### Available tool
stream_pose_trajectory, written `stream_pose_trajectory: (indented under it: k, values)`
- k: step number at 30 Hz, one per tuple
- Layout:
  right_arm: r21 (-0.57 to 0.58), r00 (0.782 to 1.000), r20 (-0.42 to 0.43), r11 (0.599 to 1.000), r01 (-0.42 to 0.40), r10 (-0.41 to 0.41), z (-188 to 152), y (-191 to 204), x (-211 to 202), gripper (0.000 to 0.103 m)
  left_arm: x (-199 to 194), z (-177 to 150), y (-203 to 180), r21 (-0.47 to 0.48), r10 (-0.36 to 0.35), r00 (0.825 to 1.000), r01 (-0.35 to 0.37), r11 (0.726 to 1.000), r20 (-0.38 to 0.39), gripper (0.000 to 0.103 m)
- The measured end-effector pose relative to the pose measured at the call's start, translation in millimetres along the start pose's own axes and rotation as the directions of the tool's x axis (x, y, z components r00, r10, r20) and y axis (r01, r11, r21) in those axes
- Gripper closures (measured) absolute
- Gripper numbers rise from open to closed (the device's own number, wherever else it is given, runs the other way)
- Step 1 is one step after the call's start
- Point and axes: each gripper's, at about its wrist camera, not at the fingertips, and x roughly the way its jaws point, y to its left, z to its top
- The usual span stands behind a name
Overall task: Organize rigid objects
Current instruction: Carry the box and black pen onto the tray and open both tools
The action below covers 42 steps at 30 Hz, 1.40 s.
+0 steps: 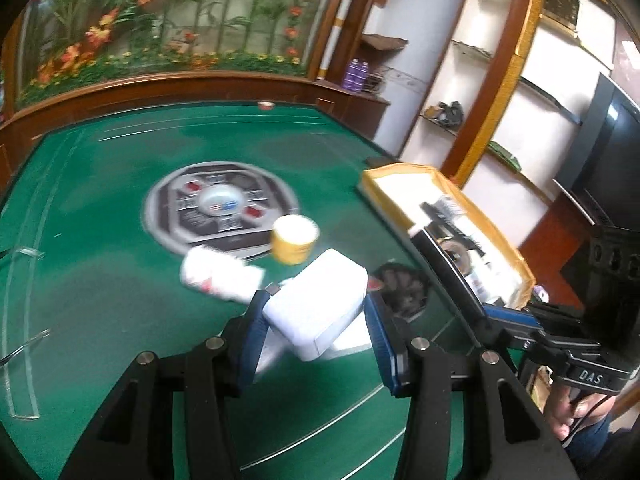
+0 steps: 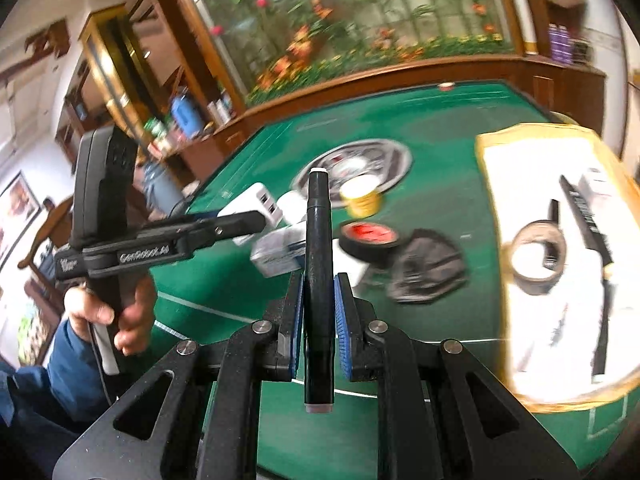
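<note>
My left gripper is shut on a white charger block, held tilted above the green table. The right wrist view shows that same gripper with the charger block in the air. My right gripper is shut on a black marker that stands up between the blue pads. Seen from the left wrist, the marker slants over the yellow tray. A yellow tape roll, a black tape roll with a red centre and a white box lie on the table.
The yellow tray at the right holds a brown tape roll and a black brush. A dark mesh pouch lies beside the black roll. A grey octagonal panel sits mid-table. A wooden rail borders the far side.
</note>
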Motion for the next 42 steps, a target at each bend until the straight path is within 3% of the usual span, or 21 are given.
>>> stream_pose_trajectory:
  k: [8, 18, 30, 42]
  values:
    - [0.128, 0.993, 0.081, 0.989, 0.08, -0.091, 4, -59, -38, 0.089, 39, 19, -65, 0.064, -0.071, 0.996, 0.074, 0.995, -0.057, 0.054]
    - [0.222, 0.968, 0.083, 0.951, 0.214, -0.237, 29, -125, -74, 0.089, 94, 53, -132, 0.068, -0.165, 0.983, 0.171, 0.983, -0.084, 0.054]
    - [0.289, 0.965, -0.032, 0.922, 0.258, -0.26, 46, -181, -43, 0.089, 169, 74, -126, -0.053, -0.125, 0.979, 0.118, 0.992, -0.16, 0.054]
    - [0.263, 0.958, -0.091, 0.921, 0.287, -0.273, 46, -182, -18, 0.089, 181, 70, -124, -0.095, -0.108, 0.981, 0.094, 0.991, -0.163, 0.053]
